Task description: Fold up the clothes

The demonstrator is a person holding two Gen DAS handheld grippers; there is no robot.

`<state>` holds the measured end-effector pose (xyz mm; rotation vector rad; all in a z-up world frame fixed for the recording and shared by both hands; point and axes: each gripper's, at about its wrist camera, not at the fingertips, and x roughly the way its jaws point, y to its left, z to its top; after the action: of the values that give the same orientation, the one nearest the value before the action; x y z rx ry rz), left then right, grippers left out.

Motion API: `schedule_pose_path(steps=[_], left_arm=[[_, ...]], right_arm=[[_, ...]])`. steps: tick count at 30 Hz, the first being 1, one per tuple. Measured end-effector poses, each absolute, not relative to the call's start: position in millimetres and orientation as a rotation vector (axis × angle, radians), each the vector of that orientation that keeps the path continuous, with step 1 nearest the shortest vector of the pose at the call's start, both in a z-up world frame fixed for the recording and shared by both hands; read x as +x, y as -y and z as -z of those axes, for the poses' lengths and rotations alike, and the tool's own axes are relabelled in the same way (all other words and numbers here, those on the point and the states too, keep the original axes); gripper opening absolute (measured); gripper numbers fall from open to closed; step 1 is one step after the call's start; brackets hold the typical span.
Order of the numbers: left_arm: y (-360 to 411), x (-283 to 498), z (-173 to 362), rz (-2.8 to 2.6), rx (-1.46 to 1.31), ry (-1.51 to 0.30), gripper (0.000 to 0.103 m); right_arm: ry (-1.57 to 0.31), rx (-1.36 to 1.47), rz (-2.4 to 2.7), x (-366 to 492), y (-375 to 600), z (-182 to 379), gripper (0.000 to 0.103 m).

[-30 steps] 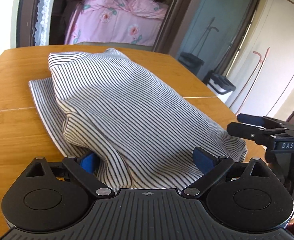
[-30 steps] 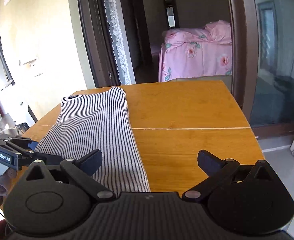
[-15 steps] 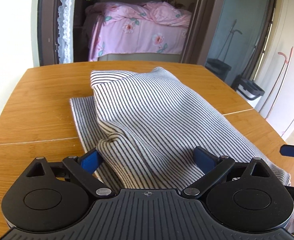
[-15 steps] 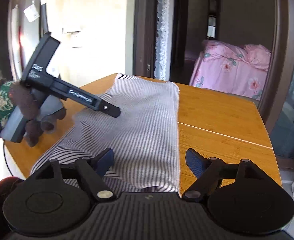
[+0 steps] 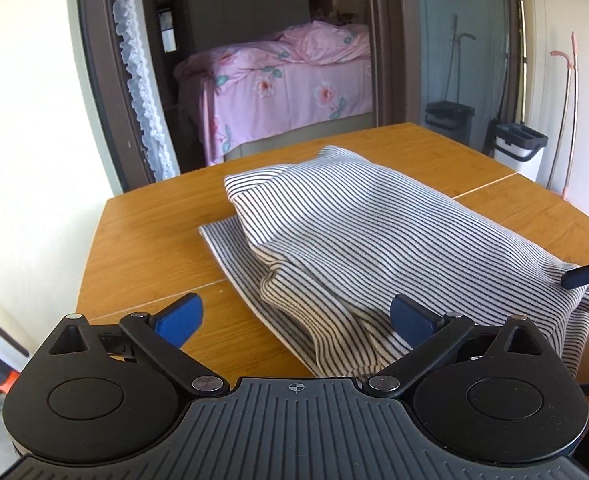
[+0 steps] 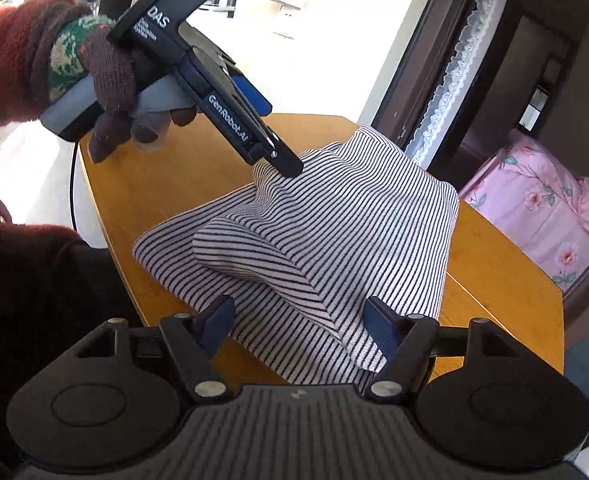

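- Right wrist view shows the striped garment [image 6: 334,240] lying partly folded on the wooden tabletop [image 6: 494,264], a doubled layer bulging up over a flatter layer beneath.
- Right tool [image 6: 298,326] stands wide, its blue pads on either side of the near folded edge and nothing pinched.
- Left tool [image 6: 282,164] points down at the far side of the cloth, tip touching or just above it. From its own camera, the left tool [image 5: 294,316] is spread wide, with one pad over bare wood and the other over fabric.
- My reading: the fold is laid, and the step in hand is settling and squaring it.
- To do it well, line the upper layer's edge with the lower before pressing.
- Smooth the hump outward from the crease, so trapped air and wrinkles escape.
- Keep one tool pinning the cloth while the other strokes, or the soft knit will likely drag and skew.
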<state>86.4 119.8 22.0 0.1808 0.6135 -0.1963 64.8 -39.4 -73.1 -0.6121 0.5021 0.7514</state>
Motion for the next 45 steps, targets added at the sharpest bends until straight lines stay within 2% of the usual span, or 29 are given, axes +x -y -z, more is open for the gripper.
schedule_pose_path(steps=[11, 17, 22, 27, 28, 29, 31, 37, 40, 42, 43, 45], left_arm=[[-138, 48, -31, 0.288, 0.141, -0.611, 0.103], [-147, 39, -29, 0.271, 0.143, -0.625, 0.103], [-144, 42, -22, 0.287, 0.149, -0.645, 0.103], [-132, 33, -22, 0.339, 0.195, -0.633, 0.103], [-130, 32, -22, 0.346, 0.204, -0.629, 0.103], [-130, 31, -23, 0.347, 0.207, -0.627, 0.103], [-132, 31, -23, 0.330, 0.198, -0.625, 0.103], [-145, 38, -24, 0.260, 0.091, -0.632, 0.103], [-149, 42, -25, 0.255, 0.033, -0.634, 0.103], [-151, 45, -24, 0.247, 0.001, -0.637, 0.103], [-152, 46, -24, 0.239, -0.007, -0.638, 0.103], [-155, 46, -25, 0.227, -0.019, -0.637, 0.103]], right_arm=[[-0.587, -0.419, -0.738, 131, 5, 76, 0.072], [-0.498, -0.579, -0.860, 95, 19, 61, 0.072], [-0.470, -0.692, -0.859, 75, 16, 80, 0.074], [-0.456, -0.616, -0.883, 77, 12, 74, 0.075], [-0.452, -0.587, -0.888, 80, 15, 68, 0.073], [-0.439, -0.563, -0.882, 81, 16, 63, 0.064], [-0.413, -0.554, -0.860, 81, 18, 56, 0.055], [-0.362, -0.762, -0.787, 74, -3, 88, 0.055], [-0.297, -0.772, -0.755, 79, -9, 93, 0.057], [-0.301, -0.745, -0.741, 90, -12, 90, 0.035], [-0.302, -0.729, -0.734, 95, -14, 88, 0.019], [-0.305, -0.636, -0.742, 101, -3, 67, 0.015]])
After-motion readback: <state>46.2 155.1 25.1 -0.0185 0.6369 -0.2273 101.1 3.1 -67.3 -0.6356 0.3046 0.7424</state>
